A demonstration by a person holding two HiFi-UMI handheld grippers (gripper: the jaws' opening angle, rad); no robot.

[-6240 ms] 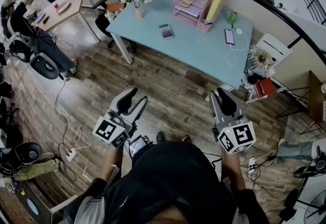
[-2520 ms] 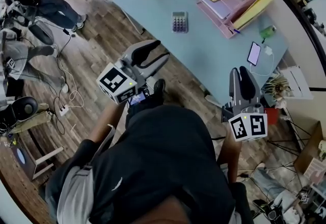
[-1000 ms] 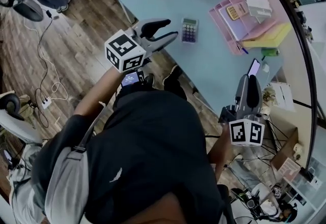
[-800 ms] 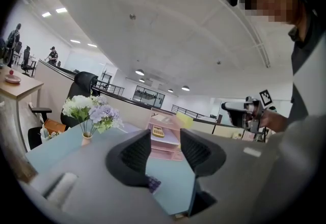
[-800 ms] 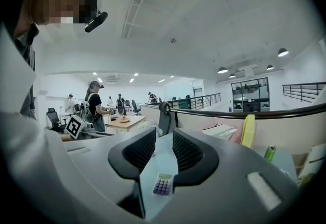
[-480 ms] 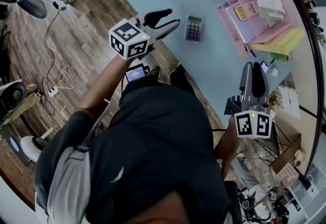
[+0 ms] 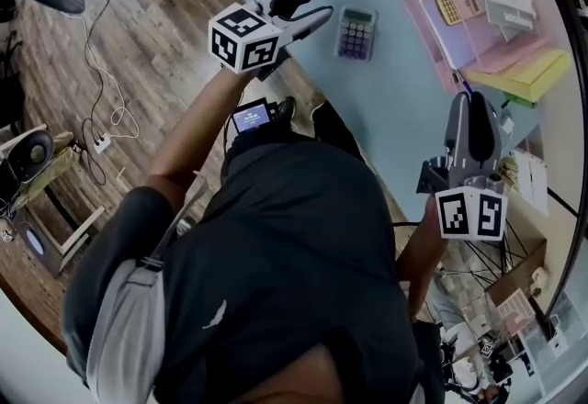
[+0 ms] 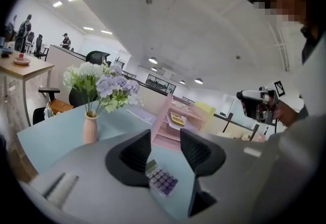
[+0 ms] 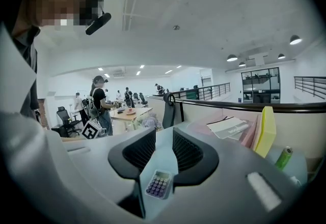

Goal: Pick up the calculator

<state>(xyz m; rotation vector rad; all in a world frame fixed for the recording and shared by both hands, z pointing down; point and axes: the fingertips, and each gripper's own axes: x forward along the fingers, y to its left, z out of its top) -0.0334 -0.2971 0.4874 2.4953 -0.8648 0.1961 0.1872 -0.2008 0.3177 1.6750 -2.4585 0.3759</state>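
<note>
L hand-held gripper (image 7: 317,5), jaws apart, nr calculator (image 7: 355,32) on table (image 7: 397,104)

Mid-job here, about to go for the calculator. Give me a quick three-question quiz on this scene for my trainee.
1. True or false: the left gripper is shut on the purple-keyed calculator.
2. Where does the orange calculator lie? A) in the pink desk tray B) in a drawer C) on a chair
3. Fill in: the jaws of the right gripper stand ____, with nothing held between them.
Key: 1 false; 2 A; 3 apart.
</note>
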